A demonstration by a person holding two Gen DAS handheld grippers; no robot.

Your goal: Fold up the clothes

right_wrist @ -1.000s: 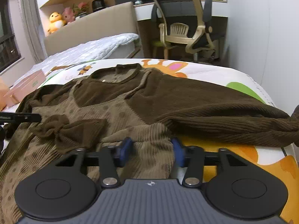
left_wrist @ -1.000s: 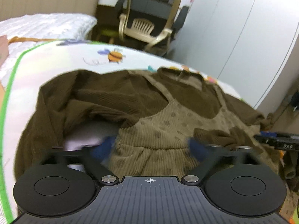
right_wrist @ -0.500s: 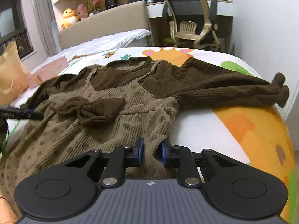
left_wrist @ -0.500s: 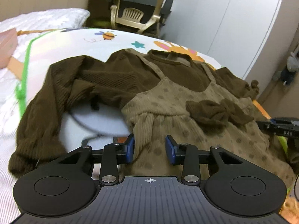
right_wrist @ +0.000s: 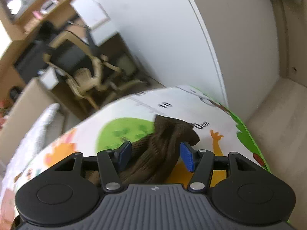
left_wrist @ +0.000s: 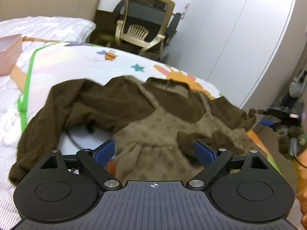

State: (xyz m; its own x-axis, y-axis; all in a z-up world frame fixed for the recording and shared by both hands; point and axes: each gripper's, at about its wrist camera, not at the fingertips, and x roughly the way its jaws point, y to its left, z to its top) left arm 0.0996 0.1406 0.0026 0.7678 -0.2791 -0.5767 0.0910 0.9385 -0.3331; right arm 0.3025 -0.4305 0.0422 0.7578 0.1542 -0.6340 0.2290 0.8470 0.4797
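Between my right gripper (right_wrist: pixel 155 153) fingers lay the brown sleeve (right_wrist: pixel 163 145), running straight ahead, jaws wide and holding nothing (left gripper (left_wrist: pixel 155 151) gaped too) over the dress (left_wrist: pixel 153 134) on the mat (left_wrist: pixel 76 67)

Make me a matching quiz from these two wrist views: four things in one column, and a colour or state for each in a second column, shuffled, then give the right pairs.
Things:
1. left gripper
2. tan dotted corduroy pinafore dress
3. dark brown ribbed knit sleeve
4. pale pink box

States:
A. lies between the open blue pads of the right gripper
B. sits at the far left on the white quilted bedding
C. open, above the dress skirt
D. spread on the cartoon-print play mat, with a dark brown bow on the front

Pairs: 1-C, 2-D, 3-A, 4-B
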